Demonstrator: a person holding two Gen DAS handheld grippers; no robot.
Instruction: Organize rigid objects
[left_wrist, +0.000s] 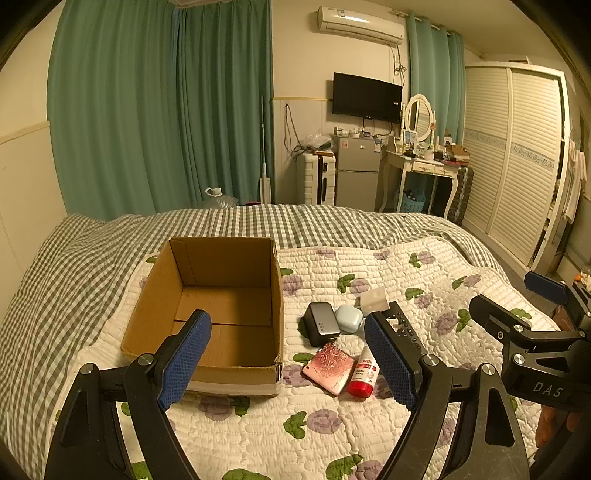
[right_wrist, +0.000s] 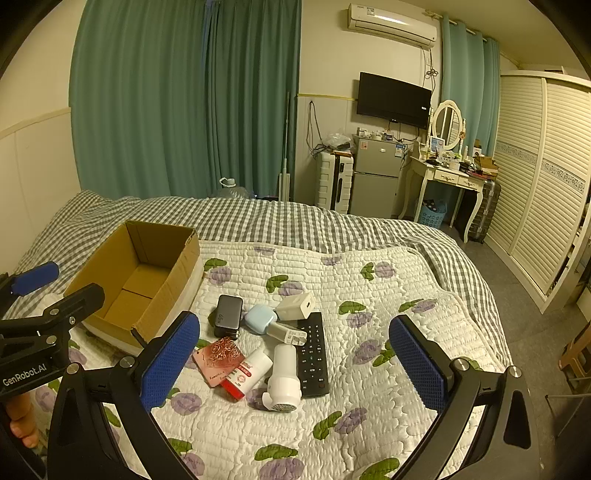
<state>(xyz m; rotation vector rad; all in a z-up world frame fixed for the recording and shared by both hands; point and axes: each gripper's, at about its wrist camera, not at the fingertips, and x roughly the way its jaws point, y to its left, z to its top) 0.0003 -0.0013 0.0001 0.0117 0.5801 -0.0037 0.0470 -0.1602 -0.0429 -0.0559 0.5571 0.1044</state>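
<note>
Room: green curtains (right_wrist: 184, 99) fill the upper left of both views; a television (right_wrist: 393, 99), a small fridge (right_wrist: 375, 177) and a dressing table (right_wrist: 448, 175) stand at the upper right, a slatted wardrobe (right_wrist: 546, 177) at the far right.
Bed: a flowered quilt (right_wrist: 369, 332) lies over a checked cover (right_wrist: 277, 221).
Box: an open cardboard box (left_wrist: 207, 306) sits left of centre on the quilt, nothing visible inside.
Pile: just right of the box lie a dark power bank (right_wrist: 229, 315), a pale blue case (right_wrist: 260, 319), a white plug (right_wrist: 295, 305), a black remote (right_wrist: 313, 356), a pink card (right_wrist: 218, 360), a red-capped tube (right_wrist: 245, 373) and a white lint shaver (right_wrist: 283, 376), touching or overlapping.
Hidden: in the left wrist view the right finger covers the remote and the shaver; labels are too small to read.
Left gripper (left_wrist: 291, 360): fingers wide apart, holding nothing; the box lies behind its left finger, the pile between the fingers towards the right one.
Right gripper (right_wrist: 293, 363): fingers wide apart, empty, the pile between them in the lower centre of its view.
Person: a hand (right_wrist: 22, 424) grips the left handle at the lower left edge.
</note>
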